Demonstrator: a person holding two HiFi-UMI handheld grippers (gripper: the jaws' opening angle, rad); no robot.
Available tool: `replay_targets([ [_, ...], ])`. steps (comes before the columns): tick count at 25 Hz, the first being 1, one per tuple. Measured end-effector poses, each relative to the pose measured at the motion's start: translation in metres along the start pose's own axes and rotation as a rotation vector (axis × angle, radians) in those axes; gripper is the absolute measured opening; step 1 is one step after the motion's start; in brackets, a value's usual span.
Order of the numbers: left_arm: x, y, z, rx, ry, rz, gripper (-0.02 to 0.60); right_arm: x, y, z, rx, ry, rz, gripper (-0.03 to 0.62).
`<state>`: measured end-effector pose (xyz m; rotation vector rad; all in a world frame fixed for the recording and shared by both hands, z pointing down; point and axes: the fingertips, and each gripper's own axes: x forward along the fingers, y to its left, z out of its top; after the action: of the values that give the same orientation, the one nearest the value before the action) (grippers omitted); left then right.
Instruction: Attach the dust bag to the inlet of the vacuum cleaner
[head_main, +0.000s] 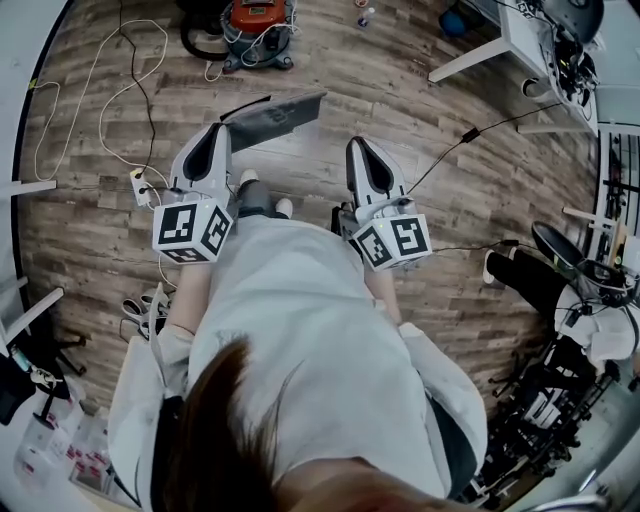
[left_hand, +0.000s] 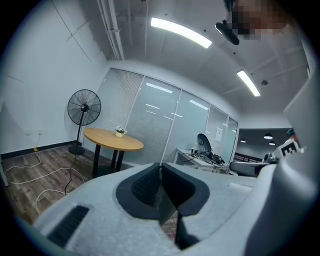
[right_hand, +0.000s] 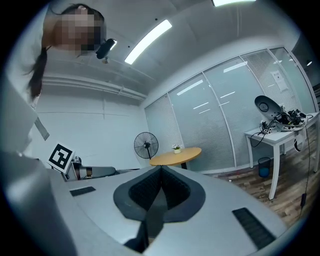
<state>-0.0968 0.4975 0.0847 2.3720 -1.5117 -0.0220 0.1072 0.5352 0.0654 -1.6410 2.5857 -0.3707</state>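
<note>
The vacuum cleaner (head_main: 255, 30), orange and black with a coiled black hose, stands on the wood floor far ahead of me. A flat dark grey sheet (head_main: 275, 115) shows just past the tip of my left gripper (head_main: 222, 130) and ahead of my shoes. I cannot tell whether it lies on the floor or hangs. My right gripper (head_main: 360, 143) is level beside the left one, apart from the sheet. In the gripper views the left gripper (left_hand: 160, 165) and the right gripper (right_hand: 161, 167) each have their jaws together, with nothing sticking out past the tips.
White and black cables (head_main: 130, 90) loop over the floor at the left, near a power strip (head_main: 140, 185). A white desk (head_main: 510, 40) stands at the back right. Someone's legs (head_main: 530, 275) and equipment are at the right. A round wooden table (left_hand: 112, 139) and a standing fan (left_hand: 84, 107) are ahead.
</note>
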Motion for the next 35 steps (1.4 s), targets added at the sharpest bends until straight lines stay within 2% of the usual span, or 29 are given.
replay_targets([
  [8, 0.044, 0.024, 0.017, 0.001, 0.005, 0.003, 0.026, 0.045, -0.019, 0.006, 0.024, 0.008, -0.005, 0.002],
  [17, 0.111, 0.085, 0.055, 0.020, 0.024, -0.079, 0.026, 0.151, -0.017, 0.035, 0.005, -0.021, -0.027, 0.002],
  [22, 0.145, 0.112, 0.066, 0.029, 0.028, -0.115, 0.026, 0.187, -0.015, 0.044, -0.005, -0.039, -0.054, 0.002],
  [35, 0.193, 0.154, 0.077, 0.032, 0.052, -0.084, 0.026, 0.243, -0.027, 0.052, -0.014, -0.021, -0.040, 0.002],
])
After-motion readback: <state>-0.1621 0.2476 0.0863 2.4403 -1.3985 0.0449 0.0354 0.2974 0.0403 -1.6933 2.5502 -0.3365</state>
